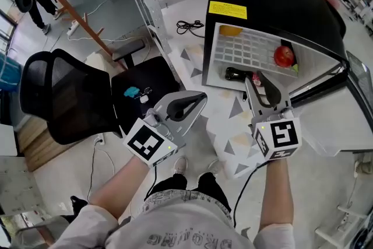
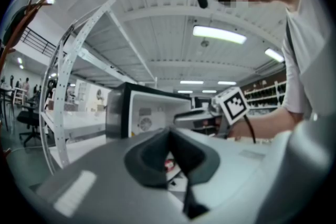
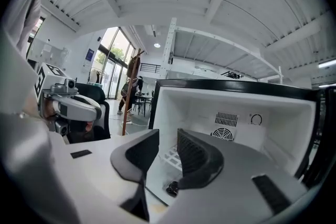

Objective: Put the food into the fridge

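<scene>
The fridge (image 1: 274, 3) stands open; its wire shelf (image 1: 242, 54) is bare beside the red fruit (image 1: 284, 56).

Both forearms (image 1: 273, 195) reach forward: the left gripper (image 1: 200, 97) points level, its jaws closed together on nothing, while the right gripper (image 1: 254, 82) tilts slightly downward, jaws partly apart and empty.

We are looking steeply down from the head, with the left gripper (image 1: 197, 100) and right gripper (image 1: 254, 80) near us and the open fridge (image 1: 274, 3) at far right. The left gripper's camera is facing level toward the fridge from further off. The right gripper's camera is peering closely into it. All three views are sharing the fridge.
</scene>
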The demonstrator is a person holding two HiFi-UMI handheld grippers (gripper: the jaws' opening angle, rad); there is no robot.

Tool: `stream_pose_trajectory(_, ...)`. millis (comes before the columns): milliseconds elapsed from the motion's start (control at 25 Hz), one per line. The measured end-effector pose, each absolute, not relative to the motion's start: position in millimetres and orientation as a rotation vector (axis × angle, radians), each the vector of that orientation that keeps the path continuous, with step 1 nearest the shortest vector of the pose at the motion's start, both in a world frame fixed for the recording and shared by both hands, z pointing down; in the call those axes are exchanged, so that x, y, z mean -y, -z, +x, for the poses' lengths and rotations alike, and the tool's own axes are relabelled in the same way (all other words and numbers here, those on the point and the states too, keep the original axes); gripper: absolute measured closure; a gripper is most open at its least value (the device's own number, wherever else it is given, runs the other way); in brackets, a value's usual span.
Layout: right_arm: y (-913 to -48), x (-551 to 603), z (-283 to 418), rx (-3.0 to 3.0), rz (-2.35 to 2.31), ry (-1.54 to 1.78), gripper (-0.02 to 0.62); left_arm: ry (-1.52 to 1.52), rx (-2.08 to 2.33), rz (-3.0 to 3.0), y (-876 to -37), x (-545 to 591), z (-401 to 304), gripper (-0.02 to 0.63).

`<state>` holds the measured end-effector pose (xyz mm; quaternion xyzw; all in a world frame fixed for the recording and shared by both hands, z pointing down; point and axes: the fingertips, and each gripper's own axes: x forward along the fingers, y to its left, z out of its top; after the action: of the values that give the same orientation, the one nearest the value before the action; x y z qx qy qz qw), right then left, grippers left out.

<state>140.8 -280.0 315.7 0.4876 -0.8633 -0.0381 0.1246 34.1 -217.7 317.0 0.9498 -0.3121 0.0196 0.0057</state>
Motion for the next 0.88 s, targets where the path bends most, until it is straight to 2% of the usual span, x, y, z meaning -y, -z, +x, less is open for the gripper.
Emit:
stream_pose_trajectory(400,-305.3,244.1,144.9,2.546,1.502,0.077,0.549,-0.056,0.937,2.996,-310.5,202.6,35.8,0.598)
stream_pose_trajectory(880,-316.5,213.6,149.1,2.534,1.545,-0.002,0.581,-0.044,0.916,3.008,-304.8,189.0,29.3,0.598)
